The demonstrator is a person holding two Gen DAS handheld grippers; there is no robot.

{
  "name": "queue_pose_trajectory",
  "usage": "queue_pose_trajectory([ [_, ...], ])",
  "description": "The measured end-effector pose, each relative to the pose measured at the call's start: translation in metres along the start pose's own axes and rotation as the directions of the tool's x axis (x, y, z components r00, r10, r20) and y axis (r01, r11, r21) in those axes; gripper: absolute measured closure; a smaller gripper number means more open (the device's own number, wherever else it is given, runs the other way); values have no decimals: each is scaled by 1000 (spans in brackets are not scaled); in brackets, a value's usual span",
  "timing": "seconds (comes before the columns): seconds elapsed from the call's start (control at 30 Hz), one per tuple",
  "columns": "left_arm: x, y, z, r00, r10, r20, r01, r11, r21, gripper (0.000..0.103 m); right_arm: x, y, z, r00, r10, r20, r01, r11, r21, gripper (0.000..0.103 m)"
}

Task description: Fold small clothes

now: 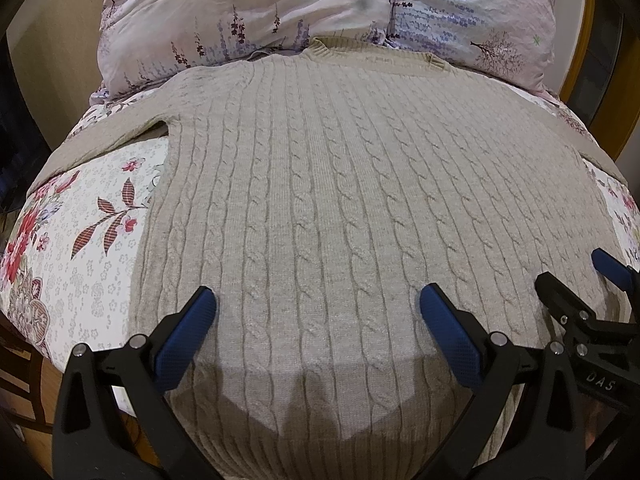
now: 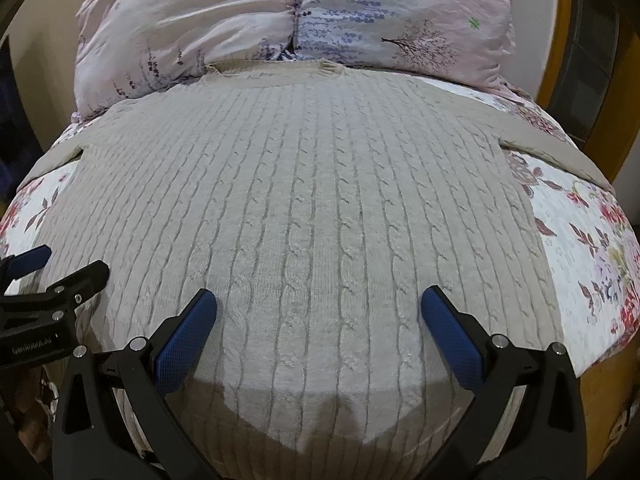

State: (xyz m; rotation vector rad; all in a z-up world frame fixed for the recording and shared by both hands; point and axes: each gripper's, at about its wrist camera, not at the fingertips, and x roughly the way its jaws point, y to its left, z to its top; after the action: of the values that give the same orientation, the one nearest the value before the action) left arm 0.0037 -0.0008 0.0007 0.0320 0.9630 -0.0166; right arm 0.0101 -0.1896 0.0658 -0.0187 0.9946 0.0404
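A beige cable-knit sweater (image 1: 320, 184) lies flat and face up on the bed, collar far, hem near; it also shows in the right wrist view (image 2: 304, 200). Its left sleeve (image 1: 108, 136) and right sleeve (image 2: 560, 148) spread out sideways. My left gripper (image 1: 318, 304) is open and empty, hovering over the lower left part of the sweater. My right gripper (image 2: 318, 304) is open and empty over the lower right part. The right gripper shows at the right edge of the left wrist view (image 1: 576, 280), and the left gripper shows at the left edge of the right wrist view (image 2: 68, 268).
A floral bedspread (image 1: 92, 232) covers the bed under the sweater. A pink floral pillow (image 1: 320, 12) lies just beyond the collar. The bed's left edge drops to a wooden floor (image 1: 28, 400). A wooden frame (image 2: 568, 40) stands at the right.
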Motion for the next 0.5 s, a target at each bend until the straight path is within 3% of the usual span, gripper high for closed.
queue_pose_trajectory([
  [0.33, 1, -2, 4, 1000, -5, -10, 6, 999, 37, 2, 3, -4, 4, 998, 61, 17, -60, 996, -60, 1],
  [0.5, 5, -1, 16, 1000, -7, -9, 8, 997, 76, 2, -11, -51, 28, 989, 93, 111, -102, 992, 78, 1],
])
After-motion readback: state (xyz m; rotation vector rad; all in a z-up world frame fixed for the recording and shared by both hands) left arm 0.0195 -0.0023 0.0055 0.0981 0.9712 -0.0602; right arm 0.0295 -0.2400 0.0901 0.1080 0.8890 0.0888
